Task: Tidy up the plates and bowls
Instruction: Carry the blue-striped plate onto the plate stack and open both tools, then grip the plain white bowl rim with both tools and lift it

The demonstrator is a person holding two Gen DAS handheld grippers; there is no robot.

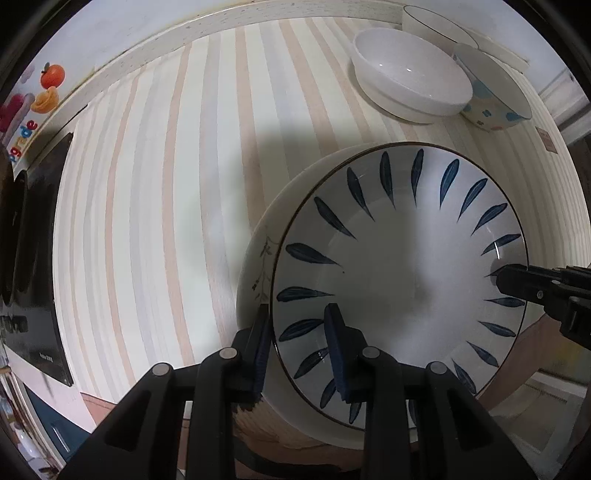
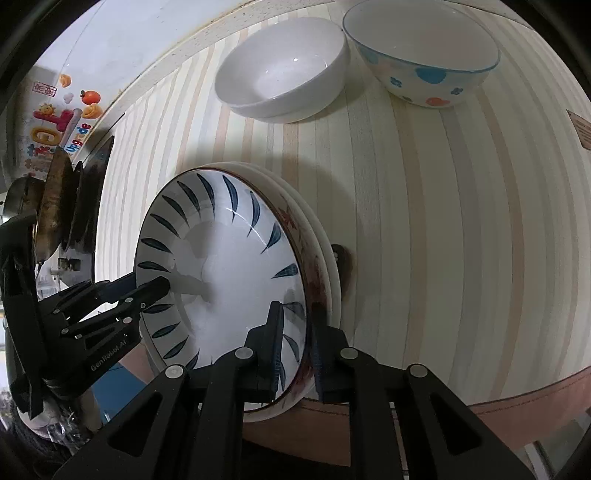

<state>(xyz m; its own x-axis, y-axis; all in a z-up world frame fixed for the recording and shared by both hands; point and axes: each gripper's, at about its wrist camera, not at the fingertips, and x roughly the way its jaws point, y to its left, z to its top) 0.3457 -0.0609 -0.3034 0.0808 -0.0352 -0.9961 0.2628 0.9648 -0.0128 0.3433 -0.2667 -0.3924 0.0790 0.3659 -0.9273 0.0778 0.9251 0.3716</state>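
A white plate with blue leaf marks (image 1: pixel 399 280) sits on top of a cream plate with a flower sprig (image 1: pixel 258 258) at the table's near edge. My left gripper (image 1: pixel 297 347) is shut on the leaf plate's left rim, one pad outside and one inside. In the right wrist view the same leaf plate (image 2: pixel 229 266) shows a reddish outer wall and rests on pale plates (image 2: pixel 327 258). My right gripper (image 2: pixel 297 332) is shut on its right rim. Each gripper shows in the other's view: the right gripper (image 1: pixel 498 280), the left gripper (image 2: pixel 162 286).
A plain white bowl (image 2: pixel 284 77) and a spotted bowl (image 2: pixel 424 55) stand at the back of the striped table (image 2: pixel 443 221), with another white dish (image 1: pixel 436 26) behind them. A black cooktop (image 1: pixel 40 258) with a worn pan (image 2: pixel 55 206) lies to the left.
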